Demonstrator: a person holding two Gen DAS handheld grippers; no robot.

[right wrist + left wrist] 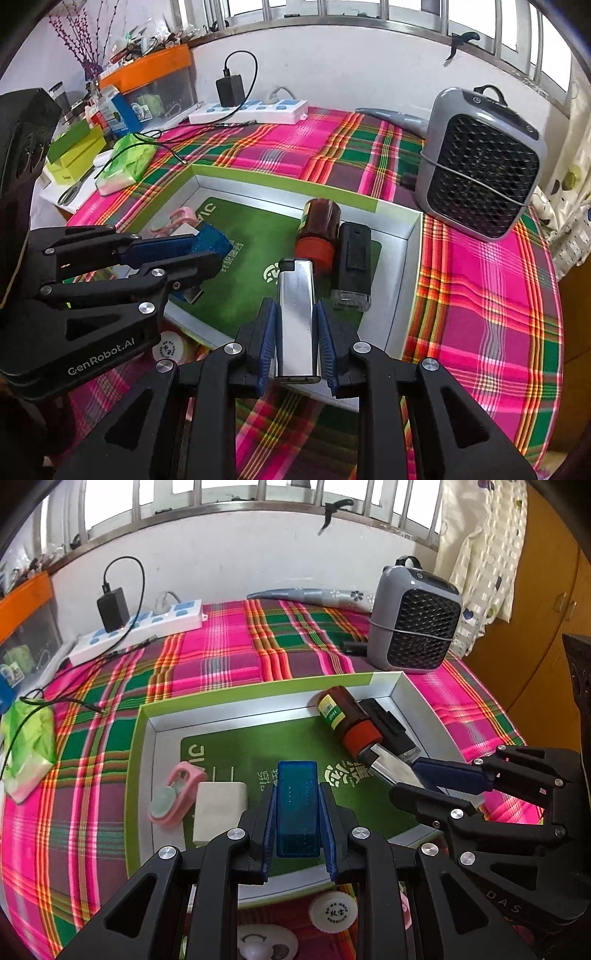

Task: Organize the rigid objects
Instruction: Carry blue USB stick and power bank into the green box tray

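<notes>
Left gripper [297, 812] grasps a translucent blue rectangular device [297, 808] between its blue pads, which press on both long sides; the device sits upright between the fingers, above the box interior. Right gripper [296, 325] is clamped on a silver lighter [296, 317] with a black cap, held the same way over the near right part of the box.

Both grippers hang over a shallow green-rimmed box [258, 698] with silver inner walls and a green printed floor. In the box, left portion: a white plug adapter [218, 810] and, touching its left side, a pink holder with a pale round pad [173, 797]. Right portion: a brown bottle with a red cap [347, 718] lies on its side, and a black rectangular device [352, 262] lies just beside it, along the right wall.

The box rests on a pink and green plaid cloth [229, 657]. Behind the box stands a grey mesh-fronted fan unit [413, 620]. At the far left edge lies a white power strip [140, 627] with a black charger [112, 609] plugged in. A green tissue pack [29, 746] lies left of the box. A white round lid [332, 912] sits on the cloth before the near wall.
</notes>
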